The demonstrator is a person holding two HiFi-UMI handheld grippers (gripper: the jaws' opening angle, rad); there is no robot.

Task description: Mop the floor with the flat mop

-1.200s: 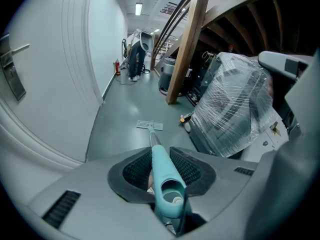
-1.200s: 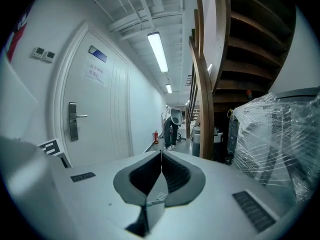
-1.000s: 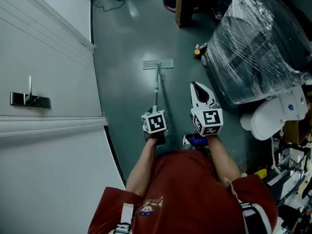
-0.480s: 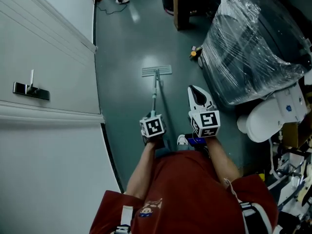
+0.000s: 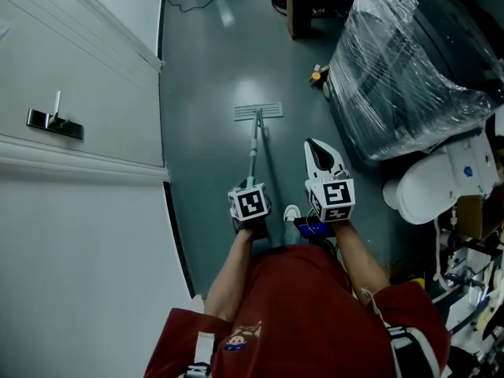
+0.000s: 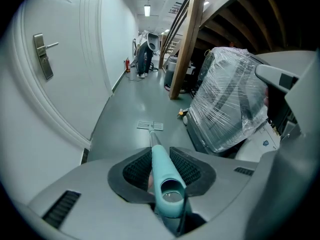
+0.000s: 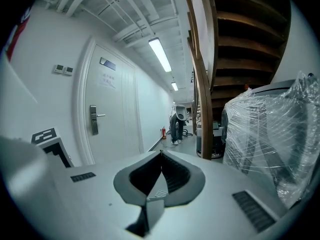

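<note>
— Mop (image 5: 254, 144): where is it?
— On the floor (image 5: 205, 69). Its pad (image 5: 258, 112) lies flat midway between the floor's left and right edges, and the pole slants back toward the person.
— What holds it?
— The left gripper (image 6: 161, 171). Its jaws are clamped on the teal handle near its open top end.
— And the right gripper (image 7: 161, 156)?
— Jaws pressed together, nothing between them. It hangs just right of the pole, apart from it.
— Around them?
— A door (image 5: 79, 69) along the floor's left edge and a plastic-wrapped bundle (image 5: 409, 61) along its right.
</note>
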